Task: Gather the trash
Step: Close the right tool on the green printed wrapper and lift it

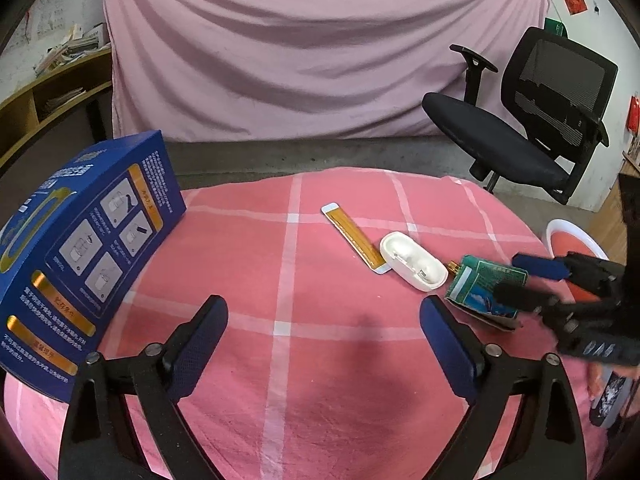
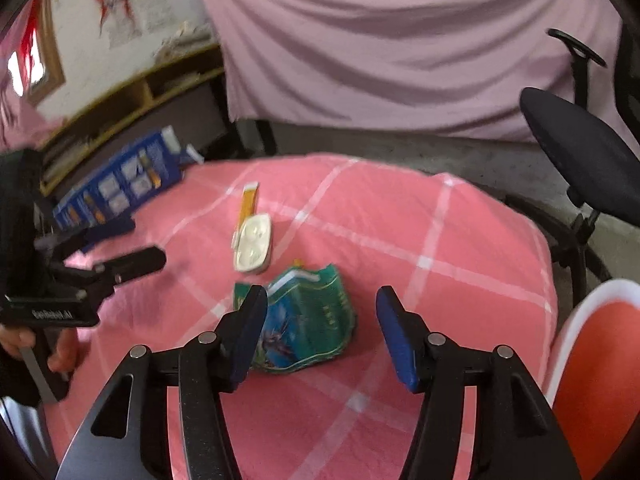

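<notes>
Right tongs (image 2: 320,332) gape around the crumpled green packet (image 2: 308,320) on the pink cloth (image 2: 400,240)

Crumpled green and blue foil packets (image 2: 306,322): I count one.
White oval plastic blister trays (image 1: 413,260): one.
Flat orange and white paper strips (image 1: 354,237): one.
Blue printed cardboard boxes (image 1: 84,248): one.
Black mesh office chairs (image 1: 536,120): one.
Two-finger grippers: two, left gripper (image 1: 324,348) and right gripper (image 2: 322,334).

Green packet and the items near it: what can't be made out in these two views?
- Green packet: print blurred in the right wrist view; in the left wrist view the right claw covers part of it.
- Blue box: text too small, cut off by the left edge.
- White bin: contents out of frame.
</notes>
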Motion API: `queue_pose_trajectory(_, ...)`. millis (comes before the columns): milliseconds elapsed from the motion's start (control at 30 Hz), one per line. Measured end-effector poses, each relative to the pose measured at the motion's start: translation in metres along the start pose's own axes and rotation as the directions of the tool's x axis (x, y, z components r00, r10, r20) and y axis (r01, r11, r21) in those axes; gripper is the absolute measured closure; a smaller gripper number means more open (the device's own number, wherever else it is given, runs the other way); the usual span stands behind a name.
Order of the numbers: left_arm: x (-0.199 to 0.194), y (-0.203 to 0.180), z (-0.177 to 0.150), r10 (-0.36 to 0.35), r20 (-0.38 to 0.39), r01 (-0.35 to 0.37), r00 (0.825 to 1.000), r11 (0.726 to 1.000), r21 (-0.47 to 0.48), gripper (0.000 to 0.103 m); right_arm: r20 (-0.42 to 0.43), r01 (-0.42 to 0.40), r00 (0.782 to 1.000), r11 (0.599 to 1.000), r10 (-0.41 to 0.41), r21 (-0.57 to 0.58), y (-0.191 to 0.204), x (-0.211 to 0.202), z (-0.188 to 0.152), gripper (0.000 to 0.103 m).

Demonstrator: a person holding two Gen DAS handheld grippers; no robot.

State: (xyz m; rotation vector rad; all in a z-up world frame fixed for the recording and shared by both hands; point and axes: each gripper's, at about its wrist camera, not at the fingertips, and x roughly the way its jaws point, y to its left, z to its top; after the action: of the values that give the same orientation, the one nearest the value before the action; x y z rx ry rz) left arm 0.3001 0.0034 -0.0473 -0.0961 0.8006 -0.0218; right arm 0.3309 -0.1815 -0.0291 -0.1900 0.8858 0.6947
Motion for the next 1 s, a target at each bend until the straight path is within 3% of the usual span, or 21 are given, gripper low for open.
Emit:
queue_pose_trajectory(100,0.006,-0.004,0.004,-0.009,-0.016,0.009,1.000,1.000,0.001,0.023,-0.060,0.028,0.998,0.999,-0.030,-0.038,0.008,0.012,-0.001,0.062)
queue_pose_trajectory(300,0.012,-0.017,0.008,-0.045,-0.032,0.046,0.998,0.999,0.014,0.033,-0.040,0.021,0.999,1.000,-0.020,0.007,-0.006,-0.001,-0.008,0.080)
queue_pose_trajectory(367,0.016,-0.023,0.009,-0.058,-0.042,0.059,0.997,0.998,0.020,0.036,-0.023,0.030,0.999,0.999,-0.030,0.032,-0.013,-0.008,-0.011,0.091)
queue_pose_trajectory(567,0.028,-0.037,0.019,-0.087,-0.072,0.089,0.994,0.996,0.020,0.038,0.014,0.071,0.997,0.992,-0.073,0.106,-0.033,-0.020,-0.016,0.093)
queue_pose_trajectory(833,0.052,-0.057,0.033,-0.032,-0.150,0.033,0.988,0.999,0.007,0.038,0.056,0.073,0.995,0.986,-0.082,0.148,-0.045,-0.028,-0.019,0.093)
queue_pose_trajectory(1000,0.057,-0.063,0.033,0.021,-0.166,-0.016,0.986,0.999,0.031,0.070,0.068,0.066,0.995,0.991,-0.074,0.115,-0.039,-0.029,-0.018,0.093)
